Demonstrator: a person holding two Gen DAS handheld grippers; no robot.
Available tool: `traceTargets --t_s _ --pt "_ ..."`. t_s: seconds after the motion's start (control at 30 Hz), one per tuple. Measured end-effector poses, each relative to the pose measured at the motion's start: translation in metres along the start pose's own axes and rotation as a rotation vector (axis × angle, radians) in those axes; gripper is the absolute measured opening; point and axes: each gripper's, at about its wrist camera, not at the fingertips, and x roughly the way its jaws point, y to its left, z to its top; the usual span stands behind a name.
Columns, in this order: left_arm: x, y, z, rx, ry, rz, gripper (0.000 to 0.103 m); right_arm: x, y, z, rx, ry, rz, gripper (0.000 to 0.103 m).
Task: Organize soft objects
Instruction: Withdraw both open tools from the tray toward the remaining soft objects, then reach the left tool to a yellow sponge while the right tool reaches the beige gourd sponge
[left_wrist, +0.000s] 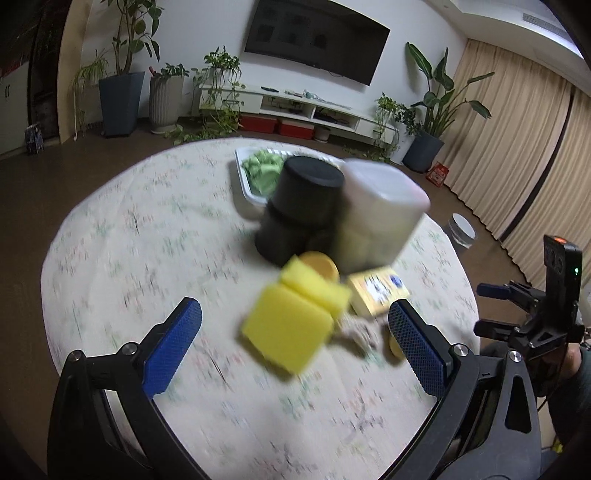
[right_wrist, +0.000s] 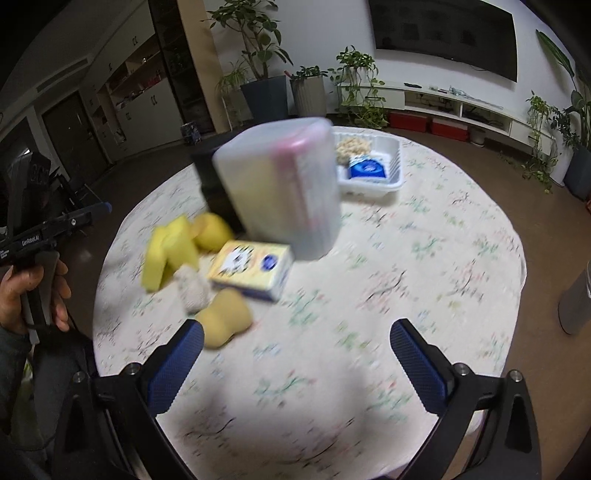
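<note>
The round desk with the pale floral cloth (left_wrist: 122, 258) filled both views, everything smeared by motion blur. Toward its far side sat the white slotted plastic tray (right_wrist: 384, 184), already holding something green, a pale lumpy thing and a blue-and-white packet. Nearer the middle stood the clear frosted plastic container (left_wrist: 376, 218) with the black cylindrical tub (left_wrist: 299, 206) right beside it, both upright.

In front of those lay the cluster that mattered: the bright yellow rectangular sponges (left_wrist: 291, 325), two of them leaning on each other, the yellow cardboard box with a blue mark (right_wrist: 251, 269) just beside them, a rounded tan sponge (right_wrist: 225, 321) and a small cream knitted scrubber (right_wrist: 192, 288) between them.

The sponges lay straight ahead of the left gripper (left_wrist: 295, 347), between the lines of its fingers (left_wrist: 173, 350) but not yet inside them, the big face tipped up and the long axis running roughly across the opening. The left looked the nearer hand for that pick. Its fingers were spread wide, holding nothing.

The right gripper (right_wrist: 295, 365) hovered over bare cloth, fingers equally wide and empty, with the tan sponge just beside its left finger (right_wrist: 173, 369)
</note>
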Motion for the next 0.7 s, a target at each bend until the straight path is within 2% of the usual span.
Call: traceTargets --t_s 0.3,0.43,0.7 --pt "-0.006 -0.026 -0.056 -0.014 0.063 -0.004 0.103 -0.004 0.034 -0.030 0.003 0.007 0.023 0.103" --pt "-0.013 -0.037 -0.066 -0.021 0.057 -0.028 0.103 -0.002 0.054 -0.039 -0.014 0.011 0.039 0.103" --pt "-0.015 -0.034 -0.078 -0.096 0.065 -0.014 0.103 -0.003 0.085 -0.049 -0.054 0.008 0.065 0.103"
